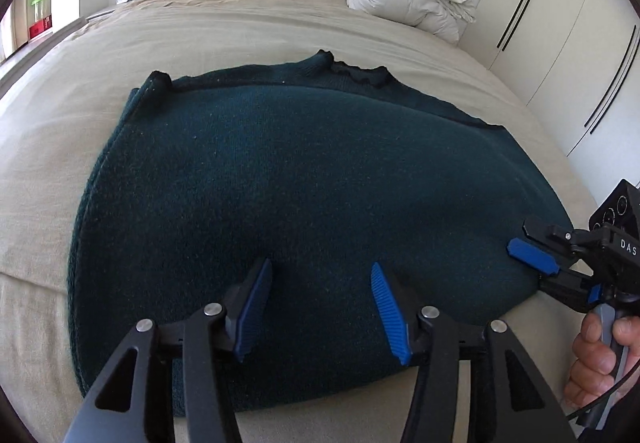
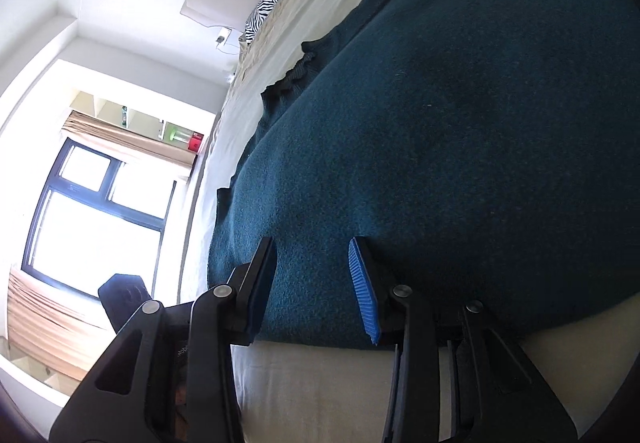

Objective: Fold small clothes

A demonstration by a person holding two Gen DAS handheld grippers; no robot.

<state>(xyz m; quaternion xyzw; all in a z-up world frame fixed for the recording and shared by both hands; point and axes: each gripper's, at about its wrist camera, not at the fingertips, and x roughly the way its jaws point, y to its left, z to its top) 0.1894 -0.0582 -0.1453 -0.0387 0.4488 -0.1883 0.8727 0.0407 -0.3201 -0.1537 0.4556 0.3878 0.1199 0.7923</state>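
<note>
The dark green sweater (image 1: 304, 179) lay flat on the bed (image 1: 240, 31), already partly folded. Your left gripper (image 1: 318, 307) and right gripper (image 2: 314, 285) hovered spread, holding nothing, at its near hem. I judge the next move needed both to pinch that hem and carry it toward the collar.

A dark teal knitted garment (image 1: 304, 203) lies flat and folded on the bed, layered edges showing along its far side, a ruffled dark trim at the far right corner. It spreads out directly ahead of the left claw (image 1: 320, 307), whose spread fingers hover over its near edge.
</note>
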